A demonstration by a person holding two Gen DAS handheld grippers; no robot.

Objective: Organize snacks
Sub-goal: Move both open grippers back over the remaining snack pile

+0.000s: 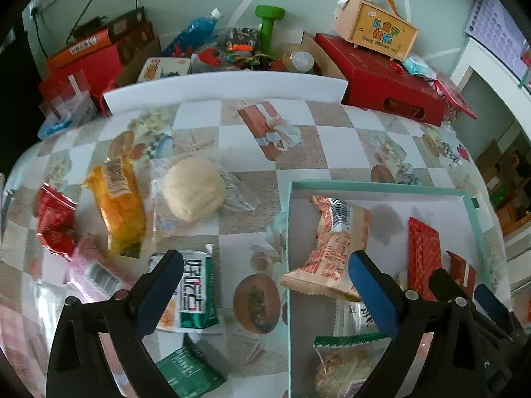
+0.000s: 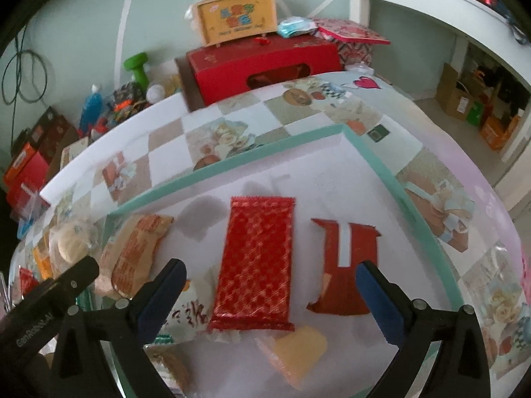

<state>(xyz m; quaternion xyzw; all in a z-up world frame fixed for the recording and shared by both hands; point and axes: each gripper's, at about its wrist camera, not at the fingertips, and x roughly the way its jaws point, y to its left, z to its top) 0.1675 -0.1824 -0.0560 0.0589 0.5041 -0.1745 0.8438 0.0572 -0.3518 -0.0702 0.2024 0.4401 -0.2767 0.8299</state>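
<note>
Now my left hand-held gripper [image 1: 265,285] and right hand-held gripper [image 2: 270,293] both hang spread and empty, several snacks already in the teal-rimmed box [image 1: 375,187], so next I should reach for the green-and-white packet [image 1: 194,290] on the table [image 1: 298,152].

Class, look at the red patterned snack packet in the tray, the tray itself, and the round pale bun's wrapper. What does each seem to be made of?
Red patterned packet: probably metallised plastic foil; it glints and its ends are crimped.
Tray: likely cardboard; matte white floor, thin teal walls with a crisp folded corner.
Bun wrapper: clear thin plastic film; the bun shows through and the loose end crinkles with highlights.
</note>
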